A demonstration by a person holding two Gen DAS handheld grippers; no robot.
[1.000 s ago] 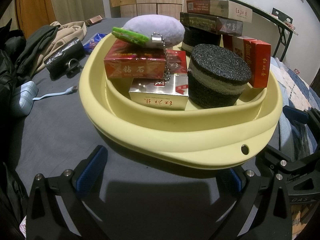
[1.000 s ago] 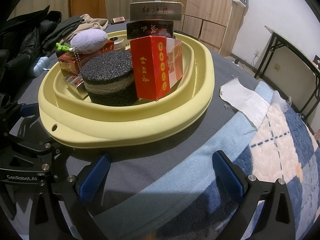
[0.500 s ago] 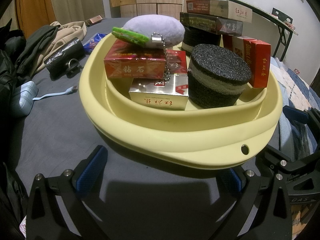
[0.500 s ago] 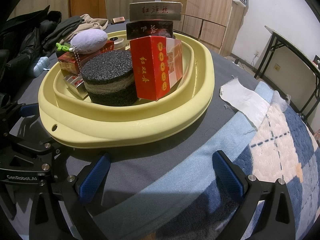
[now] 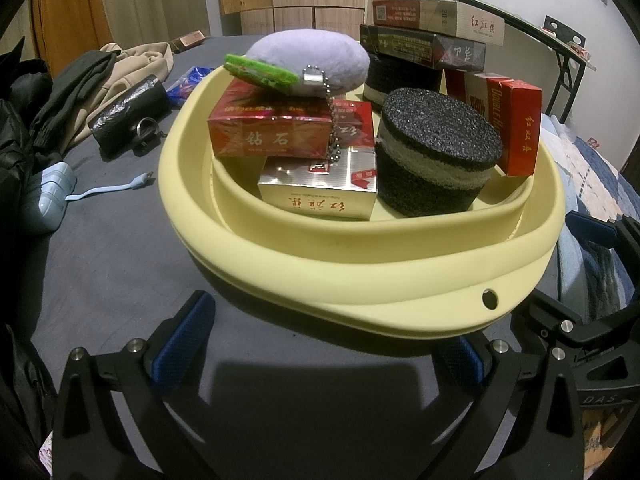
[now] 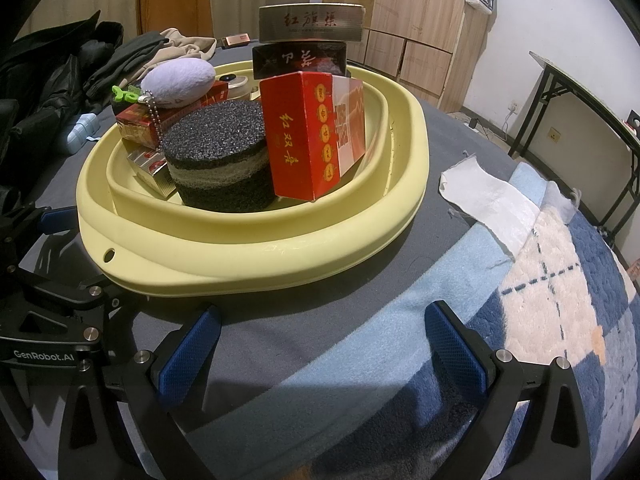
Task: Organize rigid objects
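A pale yellow basin (image 5: 360, 276) (image 6: 248, 256) sits on a grey bedcover. It holds a black round sponge (image 5: 436, 156) (image 6: 220, 156), a red box (image 5: 272, 136), a silver box (image 5: 320, 192), a tall red box (image 6: 312, 136) (image 5: 516, 128), and two stacked long boxes (image 5: 436, 28) (image 6: 308, 40). A purple plush keychain (image 5: 312, 60) (image 6: 176, 80) lies on the red box. My left gripper (image 5: 320, 340) is open and empty, just in front of the basin. My right gripper (image 6: 324, 344) is open and empty, near the basin's right front.
Clothes (image 5: 80, 84), a black pouch (image 5: 128, 112) and a light blue cable (image 5: 112, 188) lie left of the basin. A white cloth (image 6: 488, 196) and a checked blue blanket (image 6: 560, 280) lie to the right. A folding table (image 6: 580, 88) and wooden cabinets (image 6: 420, 32) stand behind.
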